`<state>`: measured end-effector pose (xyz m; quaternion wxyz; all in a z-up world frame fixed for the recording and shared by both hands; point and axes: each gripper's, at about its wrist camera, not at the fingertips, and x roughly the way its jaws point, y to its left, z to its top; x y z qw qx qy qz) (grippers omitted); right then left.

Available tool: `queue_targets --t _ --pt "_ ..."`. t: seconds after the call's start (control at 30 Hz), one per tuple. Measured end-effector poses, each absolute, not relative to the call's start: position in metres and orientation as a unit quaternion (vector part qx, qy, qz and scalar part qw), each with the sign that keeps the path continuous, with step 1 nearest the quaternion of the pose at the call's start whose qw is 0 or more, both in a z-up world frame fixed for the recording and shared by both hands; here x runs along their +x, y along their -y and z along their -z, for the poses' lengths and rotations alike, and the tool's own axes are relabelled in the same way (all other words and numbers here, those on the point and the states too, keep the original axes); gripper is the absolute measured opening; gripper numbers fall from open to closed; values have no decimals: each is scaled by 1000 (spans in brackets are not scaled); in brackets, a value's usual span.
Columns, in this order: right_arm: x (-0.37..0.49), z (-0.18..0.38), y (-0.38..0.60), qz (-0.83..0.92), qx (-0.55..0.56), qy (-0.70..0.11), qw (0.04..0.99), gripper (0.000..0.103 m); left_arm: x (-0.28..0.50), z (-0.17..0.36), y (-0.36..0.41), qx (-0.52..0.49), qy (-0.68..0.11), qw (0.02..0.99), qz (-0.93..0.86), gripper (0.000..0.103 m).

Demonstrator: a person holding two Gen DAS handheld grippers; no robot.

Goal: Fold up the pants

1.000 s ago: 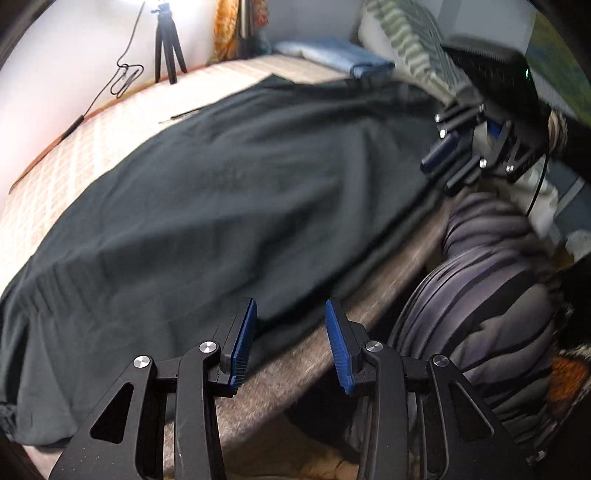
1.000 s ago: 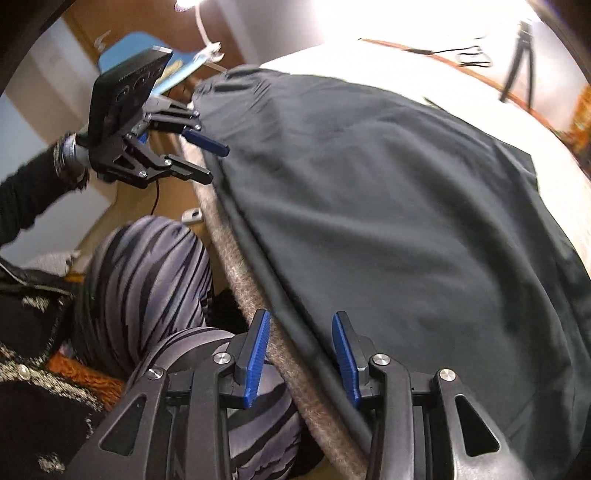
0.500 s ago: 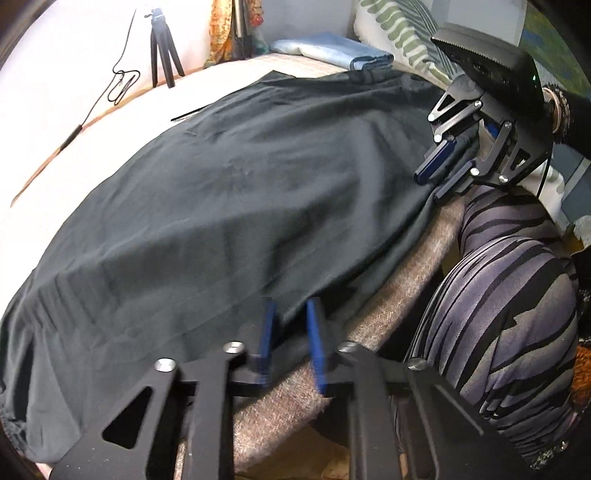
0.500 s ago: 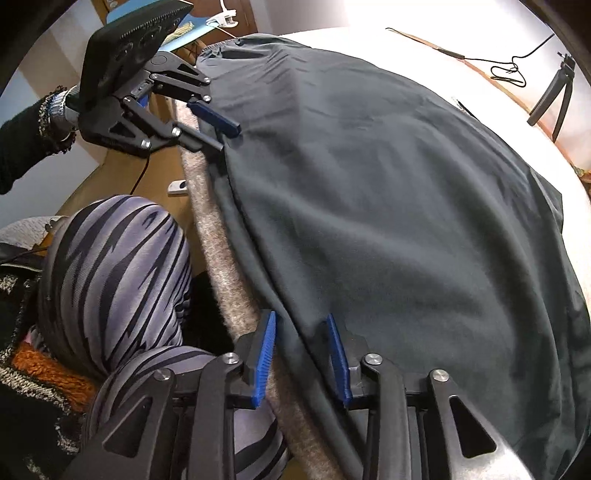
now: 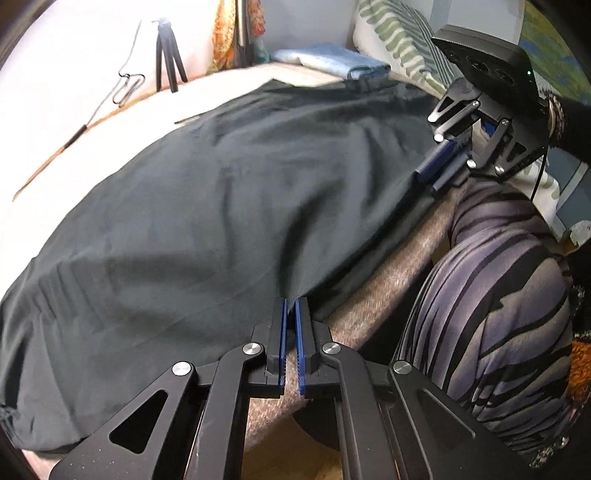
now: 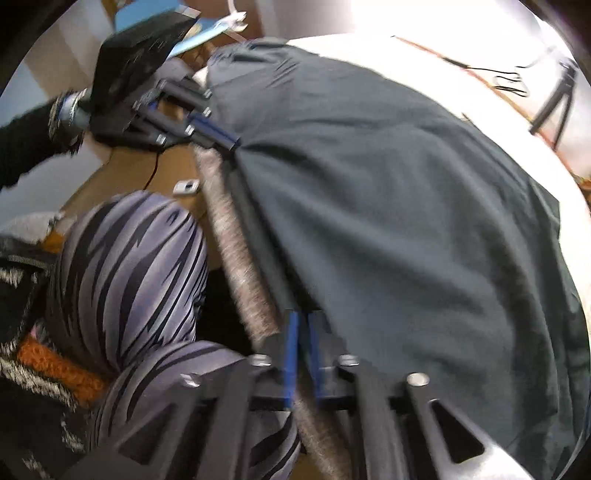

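near hem of the pants (image 5: 207, 206) is pinched by both tongs.
left tongs (image 5: 290, 308) and right tongs (image 6: 301, 325) are clamped on it; a lift toward 12 o'clock is called for.

- A bedroom in a home: the wide surface is a bed (image 5: 92, 122) with a pale woven cover and a grey-brown padded edge (image 5: 388, 280).
- A leaf-patterned pillow (image 5: 399, 48) leans at the far end, with folded blue jeans (image 5: 332, 62) just beside it.
- Orange patterned fabric (image 5: 225, 33) hangs by the wall.
- A small black tripod (image 5: 168, 59) and a loose cable (image 5: 125, 85) rest on the bed.
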<state>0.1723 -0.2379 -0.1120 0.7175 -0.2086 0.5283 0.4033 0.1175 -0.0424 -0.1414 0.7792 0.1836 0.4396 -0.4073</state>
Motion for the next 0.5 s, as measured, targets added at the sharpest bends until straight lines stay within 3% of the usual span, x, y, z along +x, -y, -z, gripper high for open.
queue_targets --t 0.07,0.3,0.4,0.5 --pt "176 107 240 -401 -199 -516 730 33 120 140 42 179 -438 783 403 3" --pt "181 111 215 -411 -224 -506 724 35 133 133 39 162 -436 792 395 3" --pt "180 119 206 -400 -251 -508 720 30 132 131 39 164 -436 791 398 3" --pt "179 126 202 -394 -273 -506 717 13 131 131 39 161 -440 788 400 3"
